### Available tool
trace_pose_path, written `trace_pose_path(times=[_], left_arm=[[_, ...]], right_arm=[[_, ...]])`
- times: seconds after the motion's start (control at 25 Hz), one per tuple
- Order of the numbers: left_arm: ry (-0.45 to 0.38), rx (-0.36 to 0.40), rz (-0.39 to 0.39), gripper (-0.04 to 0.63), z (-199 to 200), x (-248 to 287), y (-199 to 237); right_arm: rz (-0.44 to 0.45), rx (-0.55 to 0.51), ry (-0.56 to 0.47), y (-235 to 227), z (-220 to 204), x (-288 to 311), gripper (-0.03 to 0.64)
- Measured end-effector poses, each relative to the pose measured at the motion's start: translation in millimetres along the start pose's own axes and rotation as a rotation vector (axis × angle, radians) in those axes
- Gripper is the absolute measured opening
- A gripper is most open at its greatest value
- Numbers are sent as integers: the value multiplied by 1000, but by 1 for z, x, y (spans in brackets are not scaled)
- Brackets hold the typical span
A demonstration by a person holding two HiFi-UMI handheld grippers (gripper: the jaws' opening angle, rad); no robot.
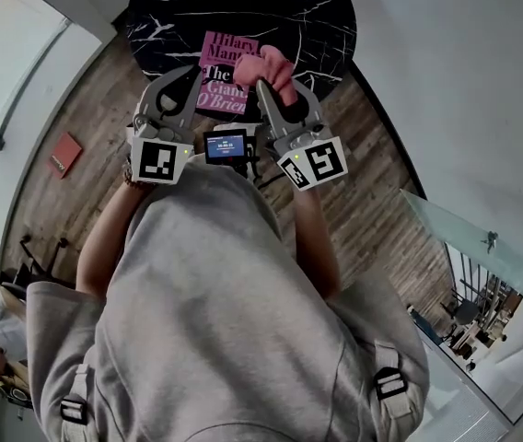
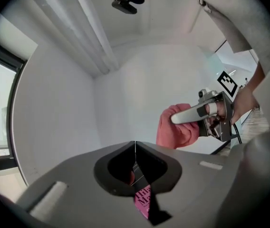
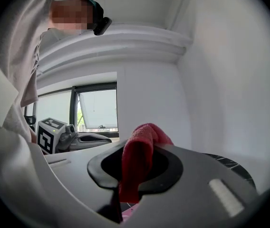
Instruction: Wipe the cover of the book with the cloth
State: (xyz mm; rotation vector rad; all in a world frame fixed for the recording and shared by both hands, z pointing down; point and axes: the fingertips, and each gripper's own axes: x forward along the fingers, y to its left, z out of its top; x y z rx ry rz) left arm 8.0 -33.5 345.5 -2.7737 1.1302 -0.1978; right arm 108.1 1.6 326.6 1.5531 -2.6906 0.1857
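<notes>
The left gripper [image 1: 188, 74] sits at the upper centre of the head view; its jaws are pressed together with nothing between them, and its own view shows only a thin seam where they meet. The right gripper [image 1: 263, 88], just to the right of it, is clamped on a pink cloth [image 1: 274, 66]; the cloth bunches above the jaw tips and hangs down through the gap in the right gripper view. The pink book [image 1: 226, 63] lies flat on the black marbled table [image 1: 321, 26] at the top of the frame, beyond both grippers.
</notes>
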Motion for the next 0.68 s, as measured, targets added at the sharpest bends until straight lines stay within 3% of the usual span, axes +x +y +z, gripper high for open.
trace_pose_path(times=[0.24, 0.68], left_arm=[[-16, 29, -2, 3, 2, -3, 0], [-34, -19, 37, 3, 6, -9, 21]], right_arm=[[13, 3, -14, 5, 7, 5, 72], [39, 17, -33, 16, 21, 19, 72]])
